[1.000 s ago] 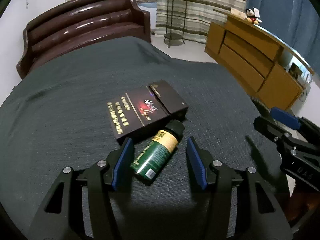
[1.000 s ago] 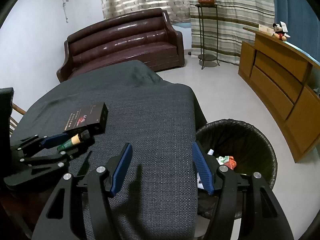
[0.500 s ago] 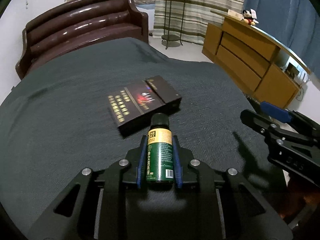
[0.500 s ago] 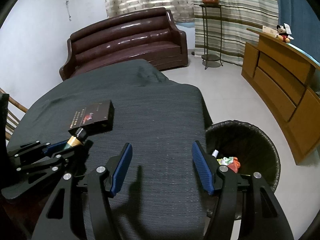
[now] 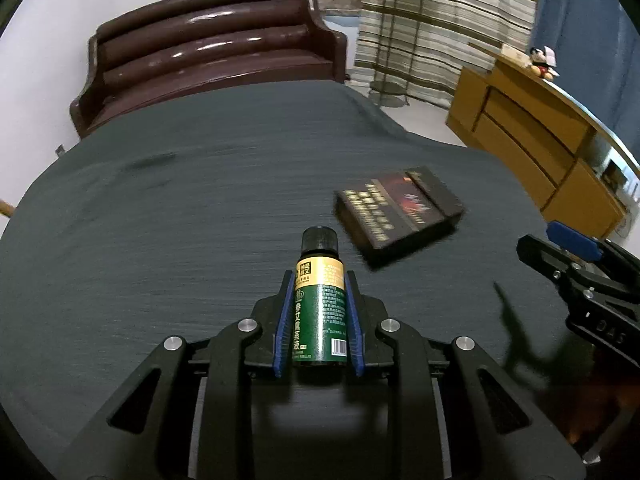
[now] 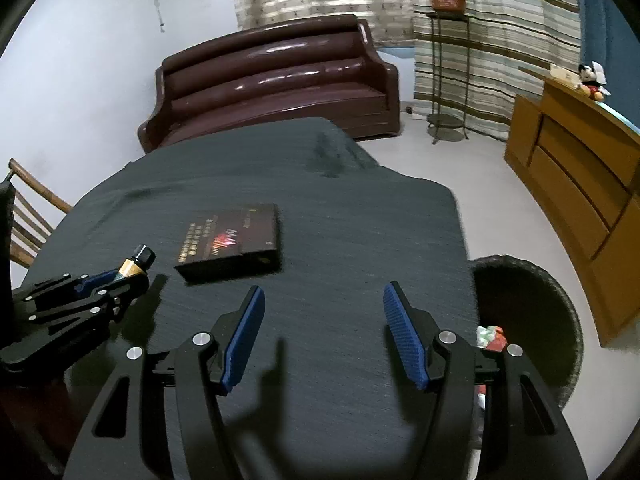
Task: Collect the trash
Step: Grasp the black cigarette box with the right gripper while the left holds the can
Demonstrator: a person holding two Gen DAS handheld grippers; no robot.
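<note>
The left gripper [image 5: 319, 300] has just closed its blue fingers [image 5: 283, 320] on the small green bottle [image 5: 320, 316], which a second ago lay on its side between open pads beside the dark box; now both pads press its sides and the bottle stands along the line of the fingers, black cap pointing forward, seemingly lifted clear of the dark cloth-covered counter [image 5: 160, 240]. By my reading the pick is done and what is left for this piece is the carry to the bin. The gripper tilts downward over the near part of the counter, and in its own view the dark box [image 5: 400, 212] now sits ahead and to the right, apart from the bottle rather than touching it. The right gripper [image 6: 324, 320] hangs beside it, also tilted down, its fingers [image 6: 244, 332] about half open and holding nothing, over the counter's near edge. Beyond its right finger stands the black-lined wicker bin [image 6: 536, 308] on the floor, just beside the counter's corner, with some wrappers already inside. The box is not yet collected.
</note>
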